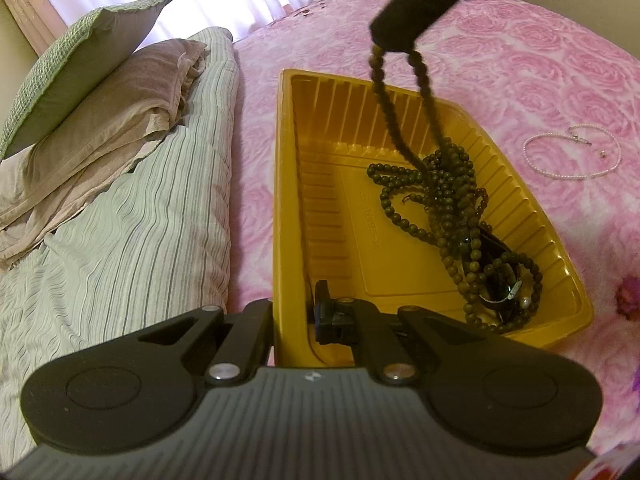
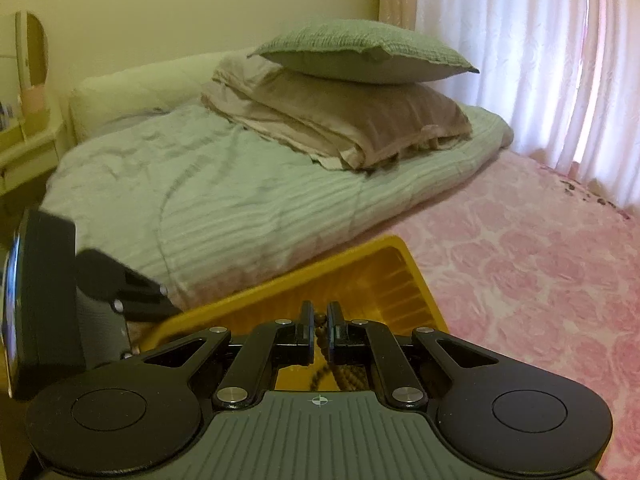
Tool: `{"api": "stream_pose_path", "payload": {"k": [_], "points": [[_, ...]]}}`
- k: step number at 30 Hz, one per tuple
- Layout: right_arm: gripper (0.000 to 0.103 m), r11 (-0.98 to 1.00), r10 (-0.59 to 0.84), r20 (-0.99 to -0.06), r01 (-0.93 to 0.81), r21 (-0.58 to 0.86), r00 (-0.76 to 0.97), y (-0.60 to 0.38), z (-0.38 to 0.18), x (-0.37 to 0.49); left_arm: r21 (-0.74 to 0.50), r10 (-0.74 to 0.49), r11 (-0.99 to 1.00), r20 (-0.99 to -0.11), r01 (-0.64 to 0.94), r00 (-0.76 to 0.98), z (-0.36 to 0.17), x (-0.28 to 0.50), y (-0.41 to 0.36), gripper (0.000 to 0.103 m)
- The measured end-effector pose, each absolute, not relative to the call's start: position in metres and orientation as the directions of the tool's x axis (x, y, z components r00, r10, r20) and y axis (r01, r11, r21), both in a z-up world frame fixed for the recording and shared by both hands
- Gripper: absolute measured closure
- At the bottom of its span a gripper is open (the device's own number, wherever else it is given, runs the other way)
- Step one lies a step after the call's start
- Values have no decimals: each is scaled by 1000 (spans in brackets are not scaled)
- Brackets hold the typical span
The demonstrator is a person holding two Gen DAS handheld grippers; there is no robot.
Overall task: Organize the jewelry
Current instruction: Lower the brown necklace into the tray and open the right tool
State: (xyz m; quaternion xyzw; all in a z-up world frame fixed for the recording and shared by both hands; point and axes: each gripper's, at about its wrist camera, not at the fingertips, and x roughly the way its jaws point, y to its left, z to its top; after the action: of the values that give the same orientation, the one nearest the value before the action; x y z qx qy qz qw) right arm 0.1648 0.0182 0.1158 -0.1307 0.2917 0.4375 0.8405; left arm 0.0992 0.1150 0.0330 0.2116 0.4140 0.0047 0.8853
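Observation:
A yellow plastic tray (image 1: 328, 184) lies on the pink rose bedspread (image 1: 520, 60). My left gripper (image 1: 294, 300) is shut on the tray's near wall, one finger outside and one inside. My right gripper (image 1: 394, 40) hangs above the tray, shut on a long string of dark green-brown beads (image 1: 440, 184). Two strands drop from it to a coiled heap on the tray floor. In the right wrist view, a bead shows between the closed fingers of the right gripper (image 2: 319, 314), above the tray (image 2: 360, 276). A dark strap-like piece (image 1: 500, 280) lies under the beads. A pearl necklace (image 1: 572, 156) rests on the bedspread to the right.
A folded striped green quilt (image 1: 140, 220) lies left of the tray, with a beige pillow (image 1: 120, 96) and a green pillow (image 1: 80, 64) stacked on it. White curtains (image 2: 520, 60) hang behind the bed. A cream bedside table (image 2: 28, 148) stands far left.

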Motion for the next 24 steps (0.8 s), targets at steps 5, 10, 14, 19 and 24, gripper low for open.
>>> {"api": "stream_pose_path", "payload": {"k": [5, 10, 14, 19, 24], "points": [[97, 591, 645, -615, -806, 27, 453, 24, 110, 170, 378, 183, 911, -731, 167, 657, 33, 99, 115, 100], [97, 596, 630, -636, -802, 29, 445, 24, 100, 174, 376, 182, 912, -732, 166, 657, 32, 99, 117, 100], [97, 604, 623, -639, -797, 26, 451, 21, 97, 176, 375, 181, 912, -732, 167, 657, 31, 99, 116, 99], [97, 595, 649, -626, -802, 63, 432, 16, 100, 178, 375, 181, 912, -732, 166, 657, 31, 99, 117, 100], [76, 636, 646, -595, -768, 71, 479, -1, 106, 179, 375, 182, 912, -734, 166, 655, 30, 98, 119, 100]]}}
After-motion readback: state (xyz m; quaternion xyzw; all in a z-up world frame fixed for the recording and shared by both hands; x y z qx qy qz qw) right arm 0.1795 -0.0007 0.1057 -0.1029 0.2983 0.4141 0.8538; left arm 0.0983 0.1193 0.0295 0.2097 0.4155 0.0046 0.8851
